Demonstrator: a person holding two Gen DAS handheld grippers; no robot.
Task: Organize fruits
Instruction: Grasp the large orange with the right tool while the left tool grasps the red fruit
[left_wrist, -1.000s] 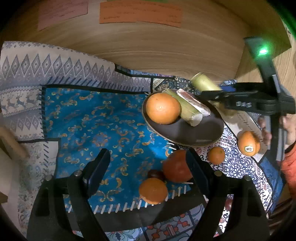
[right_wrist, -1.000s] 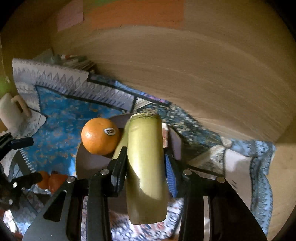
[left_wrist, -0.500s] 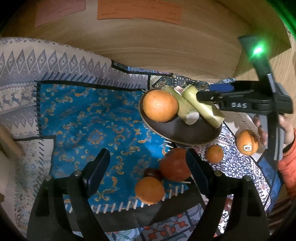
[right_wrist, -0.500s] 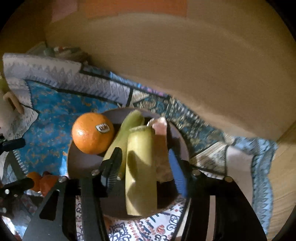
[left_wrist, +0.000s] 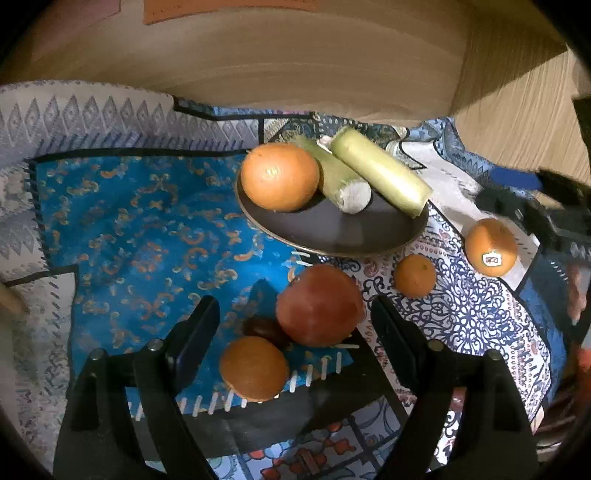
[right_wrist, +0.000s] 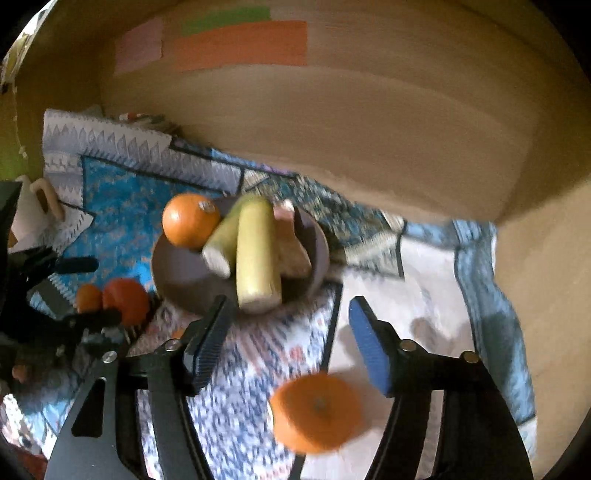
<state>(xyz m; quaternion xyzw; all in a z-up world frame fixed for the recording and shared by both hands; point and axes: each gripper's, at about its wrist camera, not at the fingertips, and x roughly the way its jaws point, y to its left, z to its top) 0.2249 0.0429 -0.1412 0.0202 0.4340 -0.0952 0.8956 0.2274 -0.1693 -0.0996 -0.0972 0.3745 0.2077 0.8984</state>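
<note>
While hovering over the blue patterned cloth (left_wrist: 129, 229), left gripper (left_wrist: 291, 325) spread wide, gripping nothing; below its fingers a small orange (left_wrist: 254, 367), a dark chestnut-like fruit (left_wrist: 264, 328) and a red pomegranate (left_wrist: 318, 305), all touching. Farther back, near the cloth's rear edge, a dark plate (left_wrist: 332, 229) carrying a large orange (left_wrist: 279, 176) on its left and two pale green cane pieces (left_wrist: 380, 176) side by side on its right. Right of the plate, off it, a small tangerine (left_wrist: 414, 275), then a stickered orange (left_wrist: 490, 246). At far right, right gripper (right_wrist: 288, 339) released and opening, nothing between its pads, near that stickered orange (right_wrist: 316, 411).
</note>
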